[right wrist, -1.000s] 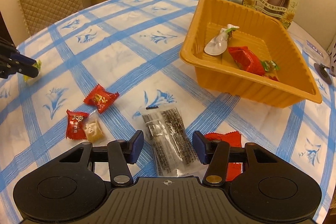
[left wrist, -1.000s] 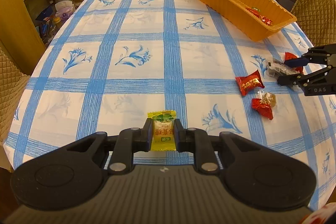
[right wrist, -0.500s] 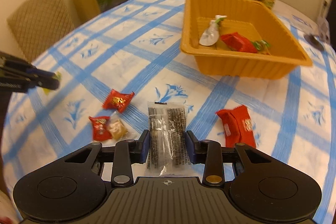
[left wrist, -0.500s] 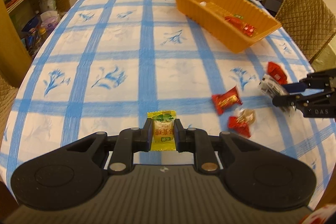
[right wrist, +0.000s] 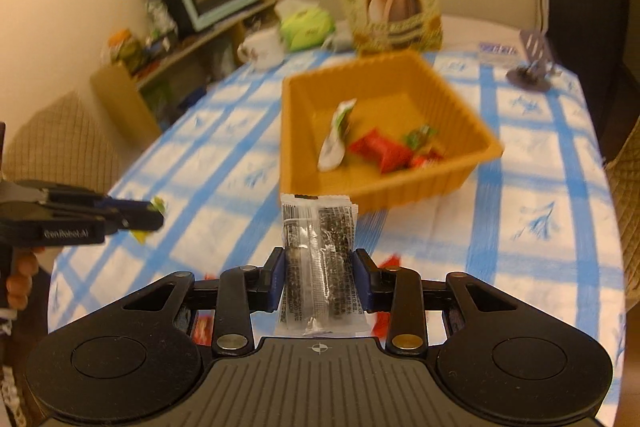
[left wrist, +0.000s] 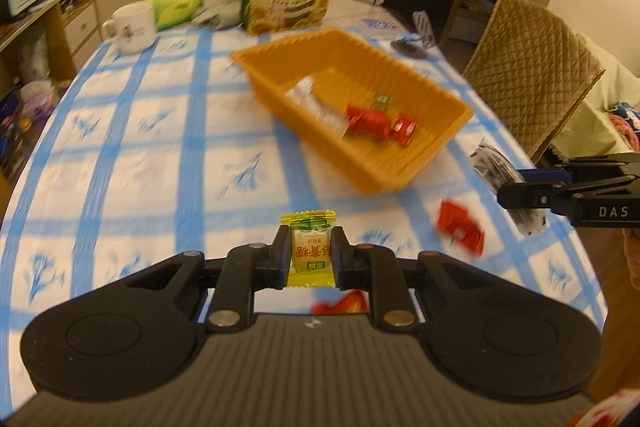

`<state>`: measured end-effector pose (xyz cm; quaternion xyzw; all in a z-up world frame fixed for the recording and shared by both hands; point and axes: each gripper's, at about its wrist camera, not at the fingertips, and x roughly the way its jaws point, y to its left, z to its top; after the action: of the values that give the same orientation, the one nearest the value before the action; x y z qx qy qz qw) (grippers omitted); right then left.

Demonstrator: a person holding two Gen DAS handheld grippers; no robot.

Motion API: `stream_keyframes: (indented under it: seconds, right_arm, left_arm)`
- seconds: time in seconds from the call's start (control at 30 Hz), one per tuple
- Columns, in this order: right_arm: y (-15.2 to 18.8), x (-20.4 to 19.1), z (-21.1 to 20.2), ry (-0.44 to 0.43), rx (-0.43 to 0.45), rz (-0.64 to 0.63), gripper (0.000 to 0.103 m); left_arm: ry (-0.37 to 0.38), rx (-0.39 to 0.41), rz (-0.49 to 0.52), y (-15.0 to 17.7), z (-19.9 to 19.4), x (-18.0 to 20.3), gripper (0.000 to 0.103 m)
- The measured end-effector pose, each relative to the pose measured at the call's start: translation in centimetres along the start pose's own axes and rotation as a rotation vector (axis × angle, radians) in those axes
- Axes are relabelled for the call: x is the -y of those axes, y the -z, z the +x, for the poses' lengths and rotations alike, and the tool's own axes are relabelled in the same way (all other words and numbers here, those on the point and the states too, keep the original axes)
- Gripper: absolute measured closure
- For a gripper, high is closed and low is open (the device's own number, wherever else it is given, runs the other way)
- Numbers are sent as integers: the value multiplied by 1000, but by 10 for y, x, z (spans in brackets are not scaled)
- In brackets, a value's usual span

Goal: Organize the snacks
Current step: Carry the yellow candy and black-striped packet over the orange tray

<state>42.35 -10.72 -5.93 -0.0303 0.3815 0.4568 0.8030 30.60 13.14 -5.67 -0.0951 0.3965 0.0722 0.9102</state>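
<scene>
**Two light packets held, tray ahead**

The left gripper [left wrist: 311, 254] is clamped on a yellow candy [left wrist: 310, 251]; the right gripper [right wrist: 319, 277], whose jaws have just been closing, pinches a clear seaweed packet [right wrist: 319, 263] across its middle. Both look light, crinkly and slippery, so mid-body grips seem safest. The orange tray [right wrist: 460, 131] sits at twelve o'clock from the right gripper, one o'clock from the left, its low ribbed walls open above. A red candy [left wrist: 460, 231] lies at three o'clock on the tablecloth [left wrist: 160, 147].
</scene>
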Motion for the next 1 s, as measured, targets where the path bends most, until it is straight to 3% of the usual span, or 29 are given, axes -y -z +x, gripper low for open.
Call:
stream_keyframes:
  seconds: [0.3,0.57,1.0]
  right_arm:
    - [-53,25,20,-5,79,64,67]
    - [-93,48,53,-5,95,123,67]
    - [-119,81,109,48,53,178,67]
  left_arm:
    - [27,53,42,-67,35,18,85]
    - [38,77,60,-120,71,21,85]
    - [52,23,50,-166,139,19,85]
